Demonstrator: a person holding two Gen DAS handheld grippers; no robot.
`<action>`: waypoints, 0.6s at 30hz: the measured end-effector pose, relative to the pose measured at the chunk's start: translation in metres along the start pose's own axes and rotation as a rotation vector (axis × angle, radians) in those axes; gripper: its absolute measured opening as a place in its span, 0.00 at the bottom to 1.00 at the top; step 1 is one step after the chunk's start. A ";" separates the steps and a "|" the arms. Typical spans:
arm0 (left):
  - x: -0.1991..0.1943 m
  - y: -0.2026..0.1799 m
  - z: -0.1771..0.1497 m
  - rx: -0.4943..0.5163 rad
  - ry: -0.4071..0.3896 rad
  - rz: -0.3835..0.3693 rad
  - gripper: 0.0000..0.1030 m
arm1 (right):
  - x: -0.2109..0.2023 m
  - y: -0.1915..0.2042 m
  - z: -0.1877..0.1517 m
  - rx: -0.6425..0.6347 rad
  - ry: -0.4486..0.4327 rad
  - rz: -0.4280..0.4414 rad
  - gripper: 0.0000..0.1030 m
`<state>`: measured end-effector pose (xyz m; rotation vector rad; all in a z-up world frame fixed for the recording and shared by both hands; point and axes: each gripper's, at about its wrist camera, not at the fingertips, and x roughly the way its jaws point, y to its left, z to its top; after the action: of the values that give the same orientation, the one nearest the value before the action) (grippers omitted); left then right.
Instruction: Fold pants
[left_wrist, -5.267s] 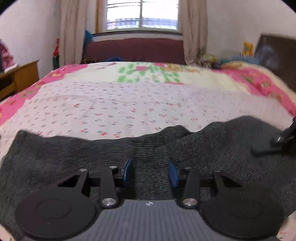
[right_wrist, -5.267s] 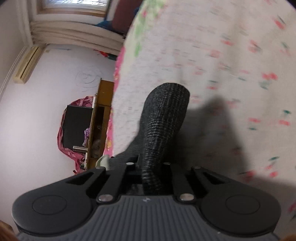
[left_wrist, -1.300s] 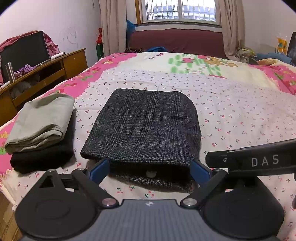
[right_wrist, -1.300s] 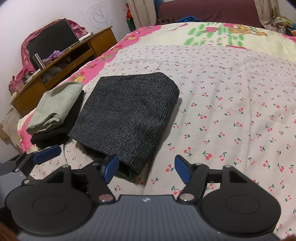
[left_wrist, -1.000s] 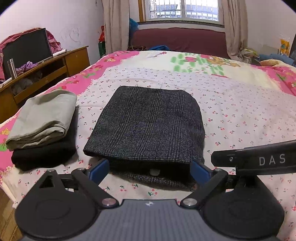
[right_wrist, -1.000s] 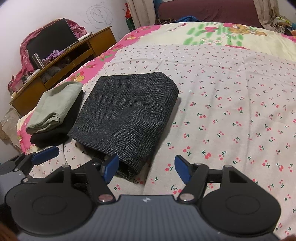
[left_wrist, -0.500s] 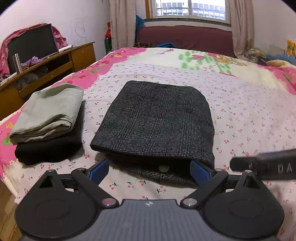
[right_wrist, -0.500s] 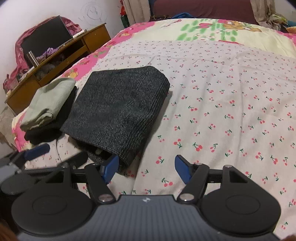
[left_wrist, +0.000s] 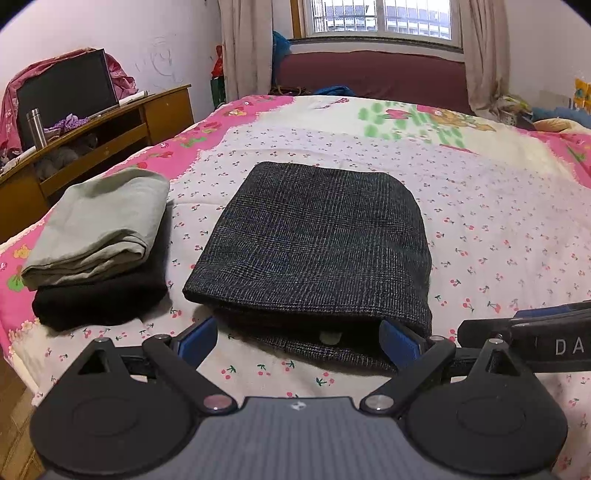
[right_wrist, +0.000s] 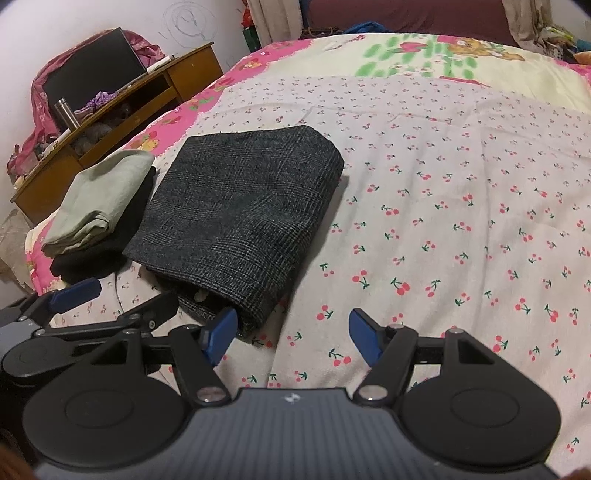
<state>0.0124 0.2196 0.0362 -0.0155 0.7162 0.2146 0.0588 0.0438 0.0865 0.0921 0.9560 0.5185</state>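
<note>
The dark grey checked pants (left_wrist: 314, 240) lie folded into a compact rectangle on the cherry-print bedspread (left_wrist: 498, 229); in the right wrist view the pants (right_wrist: 240, 206) sit left of centre. My left gripper (left_wrist: 297, 338) is open, its blue pads either side of the pants' near edge and just short of it, holding nothing. My right gripper (right_wrist: 291, 332) is open too, over bare bedspread (right_wrist: 461, 221) by the pants' near right corner. The left gripper (right_wrist: 114, 306) shows at lower left of the right wrist view.
A stack of folded clothes, pale green (left_wrist: 99, 225) on black (left_wrist: 99, 299), lies left of the pants near the bed's edge. A wooden desk (left_wrist: 96, 136) with a monitor and a steel flask stands beyond. A sofa and window are at the far end.
About five seconds ago the pants were spread out with my right gripper shut on the cloth; now they lie folded and released. Over the last second both grippers drifted slightly, staying open.
</note>
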 end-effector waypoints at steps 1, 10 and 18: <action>0.000 0.000 0.000 -0.001 0.000 0.000 1.00 | 0.000 0.000 0.000 0.001 0.001 0.001 0.66; 0.000 -0.001 0.000 0.000 -0.001 0.004 1.00 | 0.000 0.001 -0.001 0.001 0.001 0.002 0.66; 0.000 -0.004 -0.001 0.011 -0.007 0.014 1.00 | 0.002 0.000 -0.001 0.006 0.003 0.003 0.66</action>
<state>0.0128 0.2161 0.0353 0.0002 0.7104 0.2240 0.0587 0.0443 0.0847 0.0983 0.9603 0.5190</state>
